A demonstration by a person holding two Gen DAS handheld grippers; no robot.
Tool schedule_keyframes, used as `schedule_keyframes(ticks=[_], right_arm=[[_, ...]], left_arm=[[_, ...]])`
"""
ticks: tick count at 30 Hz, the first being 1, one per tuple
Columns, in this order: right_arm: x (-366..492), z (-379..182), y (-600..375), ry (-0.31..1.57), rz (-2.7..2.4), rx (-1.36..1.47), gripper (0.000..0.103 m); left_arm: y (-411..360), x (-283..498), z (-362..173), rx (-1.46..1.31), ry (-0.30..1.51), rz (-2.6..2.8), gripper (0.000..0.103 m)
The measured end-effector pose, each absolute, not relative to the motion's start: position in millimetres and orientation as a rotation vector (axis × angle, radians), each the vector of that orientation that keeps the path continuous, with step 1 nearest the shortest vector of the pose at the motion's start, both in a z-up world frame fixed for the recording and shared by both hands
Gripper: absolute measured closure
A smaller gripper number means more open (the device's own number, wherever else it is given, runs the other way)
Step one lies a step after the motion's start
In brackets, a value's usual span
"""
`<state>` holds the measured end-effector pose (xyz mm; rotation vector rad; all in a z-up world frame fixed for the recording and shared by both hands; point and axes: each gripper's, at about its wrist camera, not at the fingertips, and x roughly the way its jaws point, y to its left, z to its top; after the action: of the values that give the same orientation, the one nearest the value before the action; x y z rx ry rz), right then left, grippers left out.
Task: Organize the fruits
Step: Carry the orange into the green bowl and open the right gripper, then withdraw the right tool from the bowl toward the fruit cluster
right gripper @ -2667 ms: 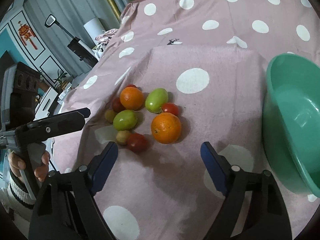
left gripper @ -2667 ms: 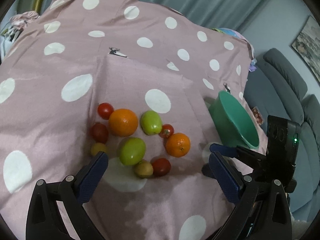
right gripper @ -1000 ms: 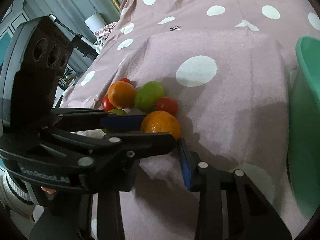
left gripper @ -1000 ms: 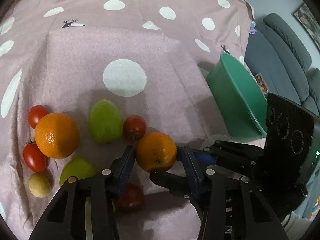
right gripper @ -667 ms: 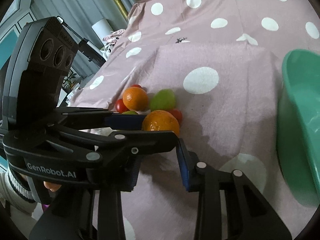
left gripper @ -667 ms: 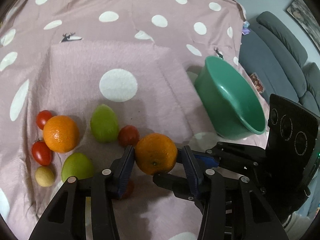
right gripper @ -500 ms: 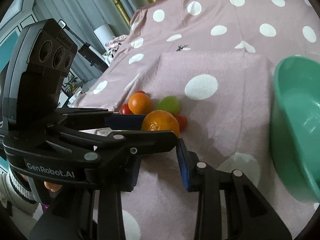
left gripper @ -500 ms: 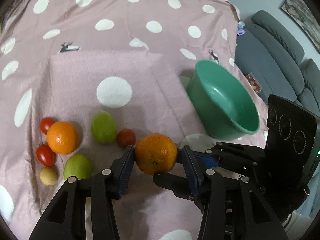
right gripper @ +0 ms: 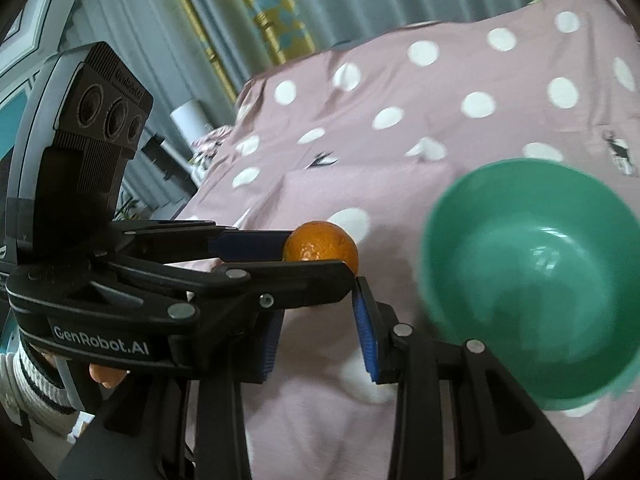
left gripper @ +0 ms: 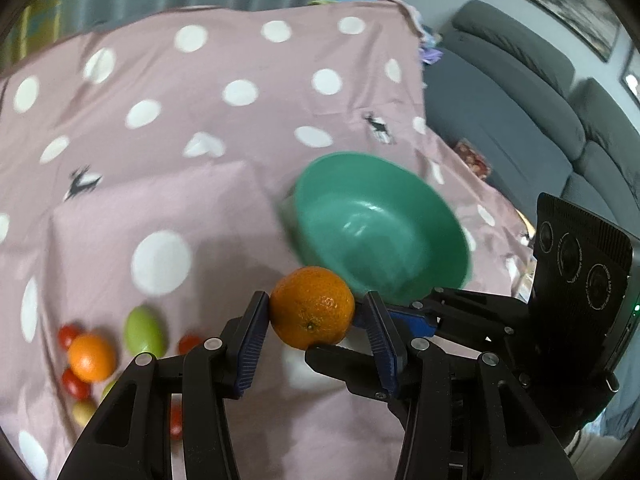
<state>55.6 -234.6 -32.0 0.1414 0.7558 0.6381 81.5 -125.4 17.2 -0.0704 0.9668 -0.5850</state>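
Held orange (left gripper: 312, 307): clamped between the blue pads of the left claw (left gripper: 314, 320), raised clear of the cloth, just short of the bowl's near rim in the left wrist view.
Left claw: closed on the orange, one pad pressing each side; the right wrist view shows it reaching in from the left with the fruit (right gripper: 320, 246) at its tip.
Right claw (right gripper: 318, 328): jaws narrow, nothing between the pads; it sits just below and beside the left claw's fingers, and whether the two touch cannot be told.
Green bowl (left gripper: 440, 216): upright on the cloth, nothing in it, blurred in both views.
Remaining fruit: second orange (left gripper: 91, 357), green oval fruit (left gripper: 144, 330), several small red tomatoes (left gripper: 68, 334) and a small yellow fruit (left gripper: 83, 411) clustered at the lower left, well apart from the bowl.
Cloth (left gripper: 224, 184): pink with white dots, covering the surface.
Surroundings: grey sofa (left gripper: 520, 120) past the cloth's right edge; curtains (right gripper: 240, 12) behind.
Person: fingers and a striped cuff (right gripper: 24, 384) under the left claw's handle.
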Motion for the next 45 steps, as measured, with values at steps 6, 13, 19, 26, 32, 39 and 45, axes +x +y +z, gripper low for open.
schedule_keyframes(ticks=[6, 13, 19, 26, 32, 39, 45], right_arm=[[58, -26, -278, 0.727, 0.546, 0.187, 0.068], [62, -36, -314, 0.753, 0.463, 0.232, 0.068], [66, -47, -318, 0.789, 0.411, 0.211, 0.064], [57, -44, -322, 0.775, 0.375, 0.195, 0.046], [40, -36, -322, 0.747, 0.377, 0.201, 0.038], [23, -20, -310, 0.716, 0.412, 0.226, 0.033], [12, -7, -283, 0.708, 0.471, 0.182, 0.028]], left_arm=[[-171, 95, 22, -0.021, 0.959, -0.669, 0.054], [-209, 108, 9, -0.002, 1.001, -0.728, 0.054], [-220, 108, -1, 0.002, 1.033, -0.724, 0.054], [-207, 95, 17, 0.053, 0.954, -0.618, 0.033], [-174, 74, 34, 0.134, 0.863, -0.433, 0.021], [-126, 45, 42, 0.145, 0.798, -0.244, 0.01], [-99, 18, 50, 0.176, 0.747, -0.148, 0.009]])
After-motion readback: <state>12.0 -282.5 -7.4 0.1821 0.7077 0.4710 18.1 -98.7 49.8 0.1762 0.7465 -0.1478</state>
